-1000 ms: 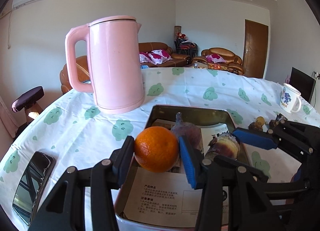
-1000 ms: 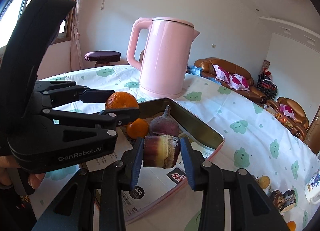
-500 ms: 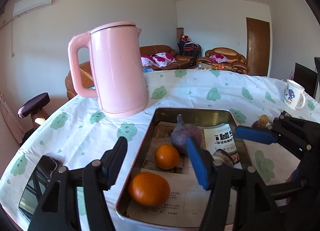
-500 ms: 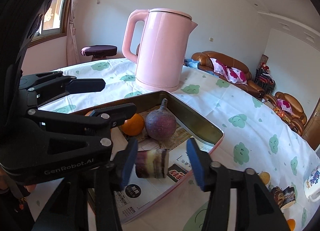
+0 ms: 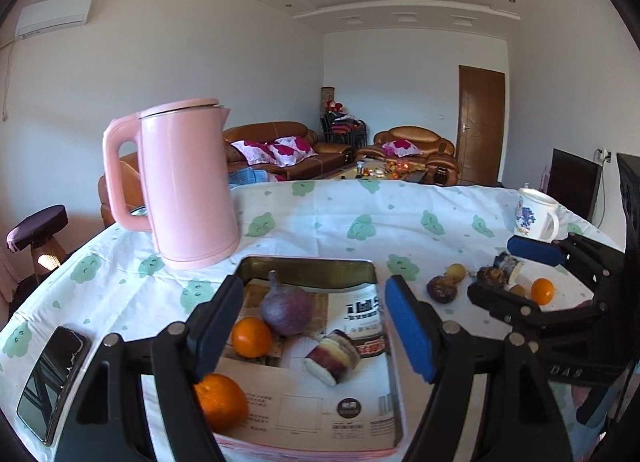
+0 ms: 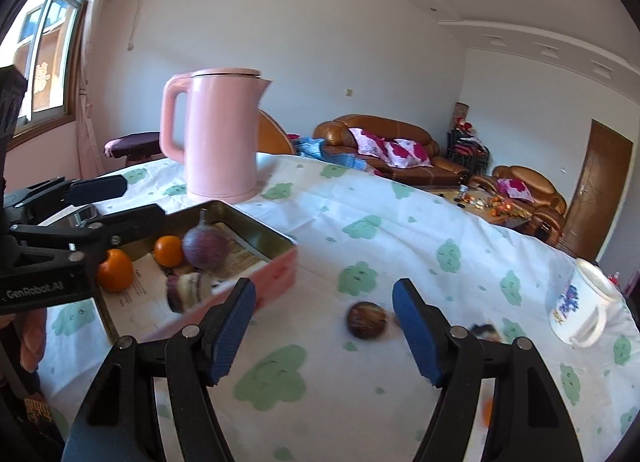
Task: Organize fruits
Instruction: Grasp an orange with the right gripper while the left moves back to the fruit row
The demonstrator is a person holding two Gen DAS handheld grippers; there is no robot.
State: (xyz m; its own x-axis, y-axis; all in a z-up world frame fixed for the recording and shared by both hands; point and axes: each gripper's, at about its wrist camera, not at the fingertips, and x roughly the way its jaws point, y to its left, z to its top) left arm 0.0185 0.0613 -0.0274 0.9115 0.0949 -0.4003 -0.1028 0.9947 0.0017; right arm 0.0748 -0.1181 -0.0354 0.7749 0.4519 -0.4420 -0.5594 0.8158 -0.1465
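A metal tray [image 5: 308, 264] lined with paper holds two oranges [image 5: 251, 337] [image 5: 222, 402], a purple round fruit [image 5: 287, 309] and a cut purple piece [image 5: 331, 356]. My left gripper [image 5: 316, 328] is open and empty above the tray's near end. My right gripper [image 6: 324, 332] is open and empty over the tablecloth right of the tray [image 6: 276, 274]. A dark round fruit [image 6: 366, 320] lies on the cloth between its fingers. More loose fruit [image 5: 442, 289], including a small orange [image 5: 542, 291], lies to the right.
A pink kettle [image 5: 186, 186] stands behind the tray. A phone [image 5: 50, 374] lies at the left table edge. A white patterned mug [image 6: 580, 310] stands at the right. The table has a white cloth with green prints.
My left gripper opened and dropped its orange into the tray. My right gripper opened, left the cut purple piece in the tray, and swung right over the cloth.
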